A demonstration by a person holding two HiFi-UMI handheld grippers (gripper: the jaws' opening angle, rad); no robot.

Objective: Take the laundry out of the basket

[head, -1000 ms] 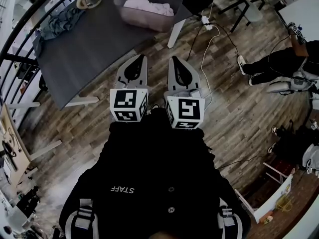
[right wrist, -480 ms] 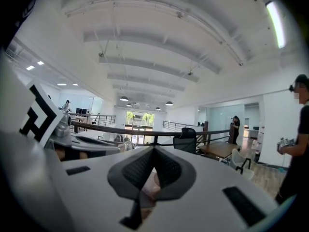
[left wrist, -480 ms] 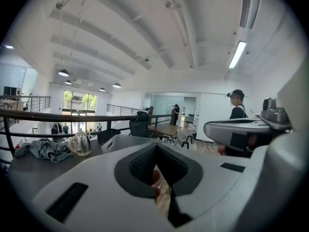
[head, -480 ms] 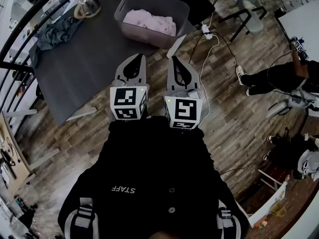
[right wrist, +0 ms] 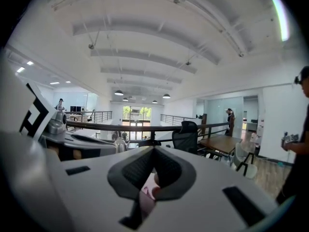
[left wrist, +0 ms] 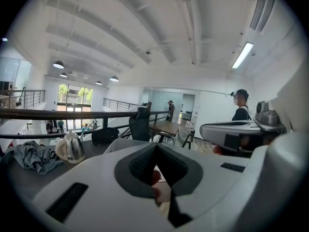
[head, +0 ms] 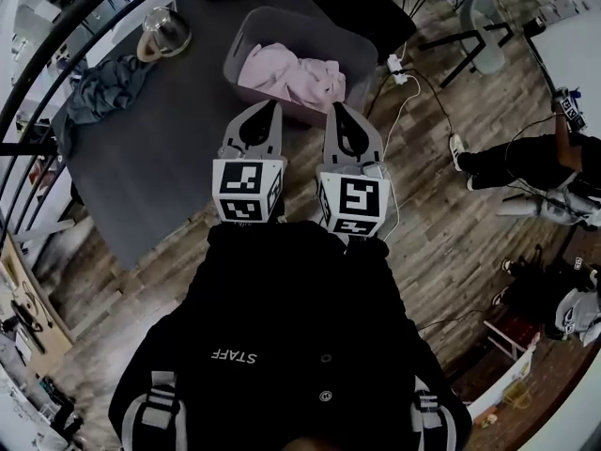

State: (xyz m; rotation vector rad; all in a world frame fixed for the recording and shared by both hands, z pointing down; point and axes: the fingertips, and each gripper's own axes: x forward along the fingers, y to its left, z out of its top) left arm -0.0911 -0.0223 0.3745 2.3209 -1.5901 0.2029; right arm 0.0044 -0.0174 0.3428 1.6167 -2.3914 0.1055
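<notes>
Below head view centre, left gripper (head: 270,107) and right gripper (head: 336,109) point toward crumpled pink laundry (head: 291,71) inside rectangular grey plastic basket (head: 242,40) on dark grey tabletop (head: 160,148).
Left gripper view: 2 jaws pressed together, holding nothing.
Right gripper view: 2 jaws pressed together, holding nothing.

Overhead head view, gripper views facing basket (head: 282,28)

Left gripper (head: 271,109): held out ahead of the chest, tips pointing forward, jaws closed tip to tip, gripping nothing.
Right gripper (head: 335,110): just beside the left, roughly parallel, level with it, jaws together, gripping nothing.
Marker cubes: left cube (head: 246,190) and right cube (head: 353,205) close against the chest, near each other, not touching.
Torso (head: 282,346): dark jacket, seen from above, squared behind both grippers.
</notes>
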